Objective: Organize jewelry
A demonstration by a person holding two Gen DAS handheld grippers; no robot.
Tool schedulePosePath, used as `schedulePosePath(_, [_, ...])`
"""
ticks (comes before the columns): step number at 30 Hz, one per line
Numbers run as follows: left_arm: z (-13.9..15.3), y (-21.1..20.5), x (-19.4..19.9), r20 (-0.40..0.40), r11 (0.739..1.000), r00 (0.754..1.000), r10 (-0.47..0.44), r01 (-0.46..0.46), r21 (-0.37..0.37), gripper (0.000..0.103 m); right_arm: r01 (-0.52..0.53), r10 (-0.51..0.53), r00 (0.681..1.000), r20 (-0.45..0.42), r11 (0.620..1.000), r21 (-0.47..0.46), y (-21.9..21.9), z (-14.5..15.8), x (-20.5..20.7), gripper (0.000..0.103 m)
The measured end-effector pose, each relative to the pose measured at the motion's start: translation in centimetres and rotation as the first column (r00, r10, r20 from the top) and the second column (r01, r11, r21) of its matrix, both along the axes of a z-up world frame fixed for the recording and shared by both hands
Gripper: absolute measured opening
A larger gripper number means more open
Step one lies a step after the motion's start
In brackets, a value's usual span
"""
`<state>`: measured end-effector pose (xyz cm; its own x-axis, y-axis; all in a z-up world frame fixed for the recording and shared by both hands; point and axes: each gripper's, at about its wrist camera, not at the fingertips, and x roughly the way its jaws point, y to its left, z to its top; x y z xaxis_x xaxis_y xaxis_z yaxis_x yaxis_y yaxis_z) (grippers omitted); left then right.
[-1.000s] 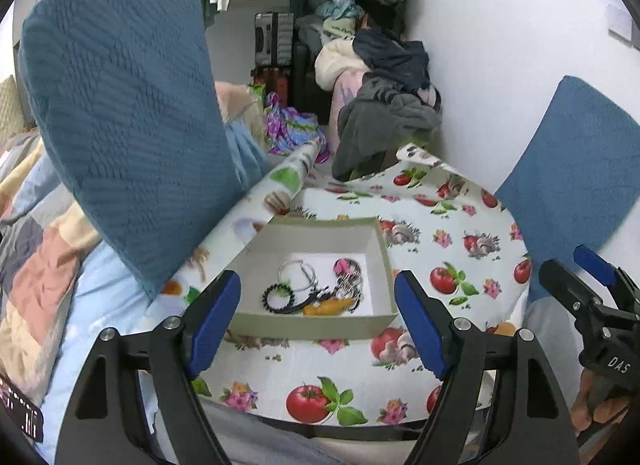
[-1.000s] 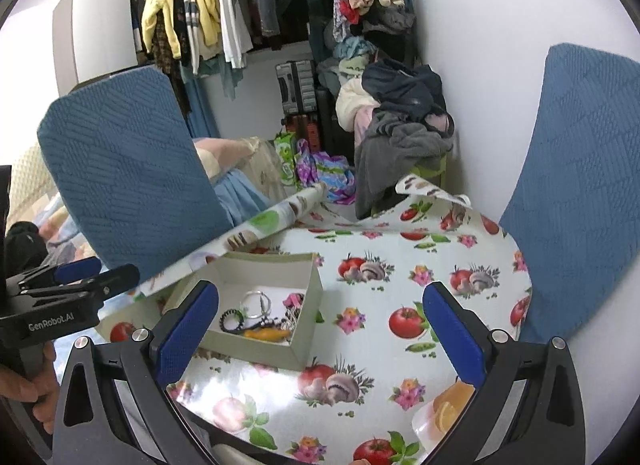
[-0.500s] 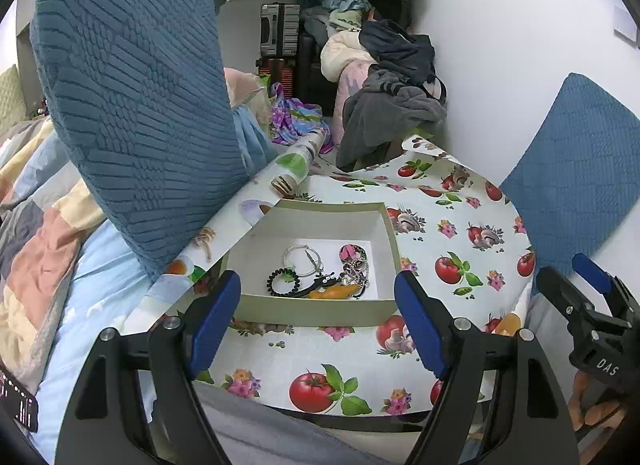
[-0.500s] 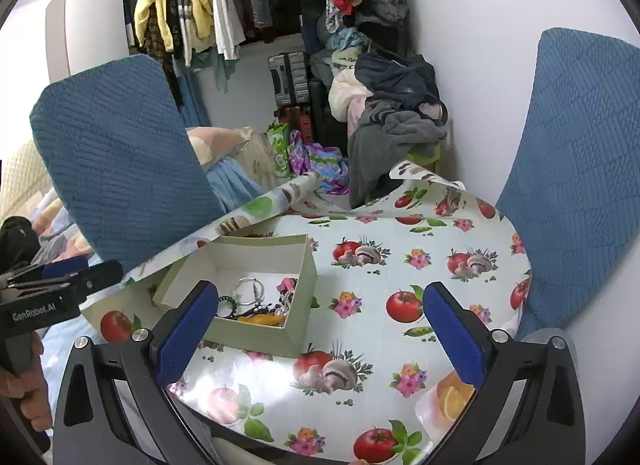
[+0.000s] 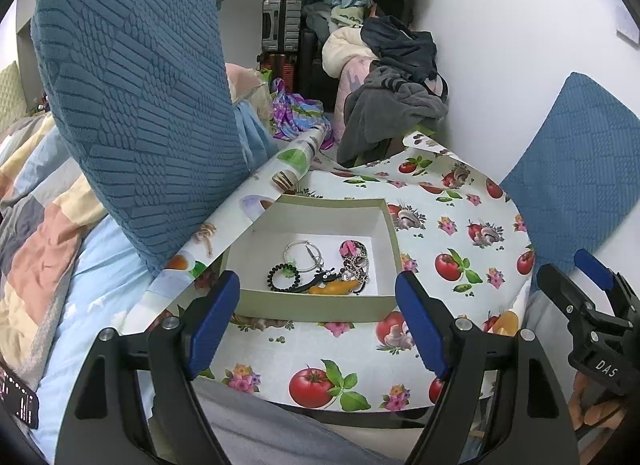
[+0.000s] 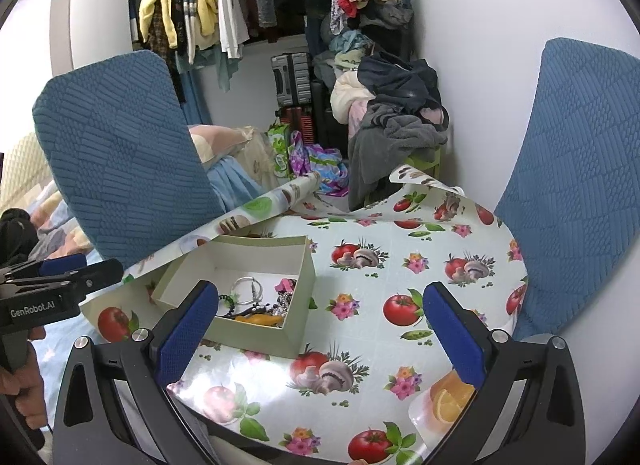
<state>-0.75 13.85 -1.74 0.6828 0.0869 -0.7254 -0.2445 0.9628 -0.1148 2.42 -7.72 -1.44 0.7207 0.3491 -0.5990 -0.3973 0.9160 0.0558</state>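
Observation:
A pale green open box sits on the round table with a tomato-print cloth. Inside lie a silver hoop, a black bead bracelet, an orange piece and a tangle of beaded jewelry with a pink bit. My left gripper is open and empty, hovering just in front of the box. My right gripper is open and empty, above the table to the right of the box.
Blue chair backs stand at the table's left and right. A heap of clothes lies behind the table by the wall. A patchwork bed cover lies left.
Both grippers have risen and tilted a little, so the box and table now show lower and more from above. Both stay open and empty. The jewelry has not moved.

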Motion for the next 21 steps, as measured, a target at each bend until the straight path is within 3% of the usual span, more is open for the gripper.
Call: schedulePosePath(21, [0.64,0.41,-0.31,0.011,1.0,1.0,-0.004,0.004,0.006,0.081,-0.014,0.014,1.0,0.008,1.0,-0.021,-0.24,0.52,0.19,0.103])
